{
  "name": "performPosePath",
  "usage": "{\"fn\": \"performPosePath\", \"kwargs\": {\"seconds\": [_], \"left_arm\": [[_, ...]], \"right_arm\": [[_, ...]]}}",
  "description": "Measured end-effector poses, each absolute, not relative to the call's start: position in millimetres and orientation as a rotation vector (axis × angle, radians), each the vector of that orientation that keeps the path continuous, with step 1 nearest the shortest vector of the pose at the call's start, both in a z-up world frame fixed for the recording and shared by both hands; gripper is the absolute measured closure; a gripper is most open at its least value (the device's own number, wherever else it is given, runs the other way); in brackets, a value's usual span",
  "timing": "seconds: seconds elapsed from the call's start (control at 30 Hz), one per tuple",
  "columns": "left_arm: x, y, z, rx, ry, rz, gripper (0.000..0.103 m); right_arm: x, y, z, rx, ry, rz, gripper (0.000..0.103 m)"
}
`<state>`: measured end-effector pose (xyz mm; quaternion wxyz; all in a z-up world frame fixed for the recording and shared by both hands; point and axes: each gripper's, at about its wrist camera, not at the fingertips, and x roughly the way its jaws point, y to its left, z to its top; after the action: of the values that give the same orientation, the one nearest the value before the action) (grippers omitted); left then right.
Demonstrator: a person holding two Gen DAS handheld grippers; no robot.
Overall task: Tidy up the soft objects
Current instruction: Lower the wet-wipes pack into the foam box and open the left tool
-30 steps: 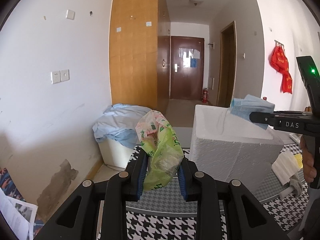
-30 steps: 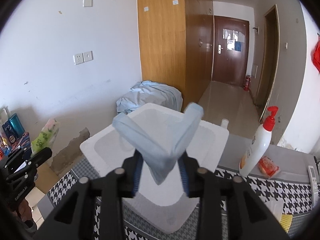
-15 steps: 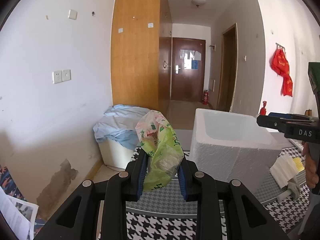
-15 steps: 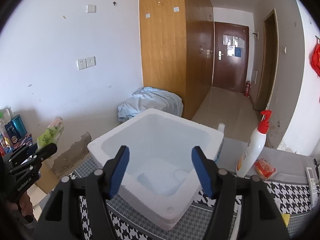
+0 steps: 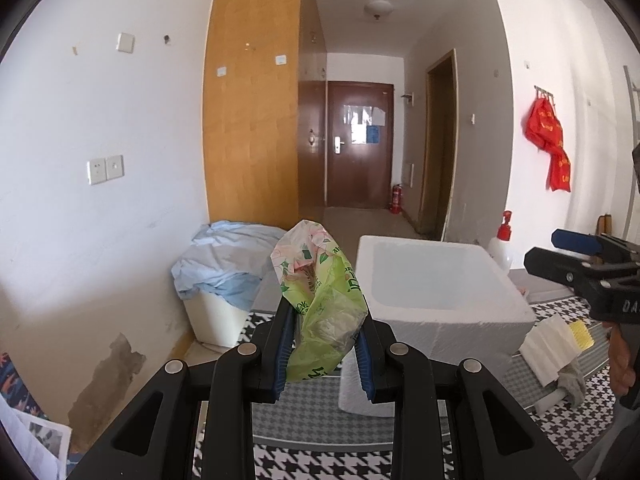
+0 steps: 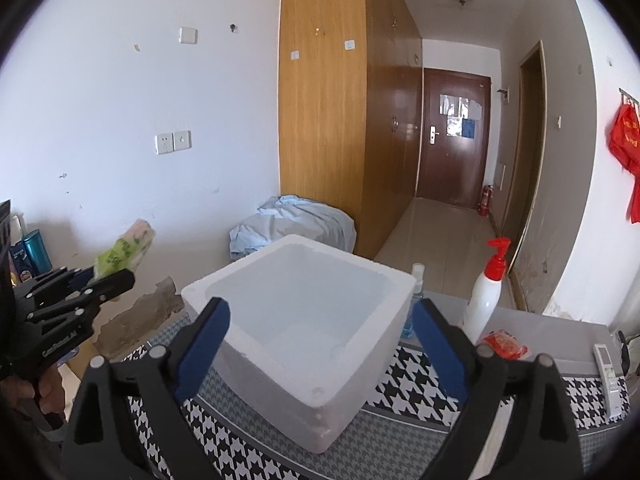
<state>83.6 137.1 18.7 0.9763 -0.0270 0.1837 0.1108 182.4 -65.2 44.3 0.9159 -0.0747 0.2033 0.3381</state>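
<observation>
My left gripper (image 5: 325, 344) is shut on a green flowered tissue pack (image 5: 320, 300), held up to the left of a white foam box (image 5: 440, 316). The pack also shows in the right wrist view (image 6: 124, 252), held by the left gripper (image 6: 108, 276). My right gripper (image 6: 320, 336) is open and empty, its jaws wide apart above the near side of the foam box (image 6: 304, 384). The box's inside looks pale; I cannot make out the blue cloth in it. The right gripper shows at the right edge of the left wrist view (image 5: 576, 256).
The box stands on a houndstooth-covered table (image 6: 400, 440). A white pump bottle with red cap (image 6: 486, 300), a red packet (image 6: 505, 346) and a remote (image 6: 608, 376) lie to its right. Folded white cloths (image 5: 552, 340) lie beside it. A bin draped in blue cloth (image 5: 228, 272) stands by the wall.
My right gripper opened and let the blue cloth fall into the foam box, then drew back a little. My left gripper kept hold of the tissue pack and barely moved.
</observation>
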Motion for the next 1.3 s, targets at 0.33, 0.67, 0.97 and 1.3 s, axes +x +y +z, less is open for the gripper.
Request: {"fn": "performPosePath", "kwargs": {"seconds": [0.33, 0.67, 0.97, 1.3], "left_arm": [[100, 127, 30, -0.048, 0.376, 0.163, 0.073], [124, 109, 38, -0.038, 0.392, 0.074, 0.073], [147, 98, 32, -0.047, 0.428, 0.04, 0.073], [172, 89, 29, -0.039, 0.471, 0.009, 0.073]], "right_arm": [[179, -81, 42, -0.153, 0.405, 0.677, 0.008], [176, -99, 40, -0.133, 0.392, 0.648, 0.008], [179, -123, 33, -0.103, 0.406, 0.6, 0.008], [177, -146, 28, -0.087, 0.411, 0.557, 0.008]]}}
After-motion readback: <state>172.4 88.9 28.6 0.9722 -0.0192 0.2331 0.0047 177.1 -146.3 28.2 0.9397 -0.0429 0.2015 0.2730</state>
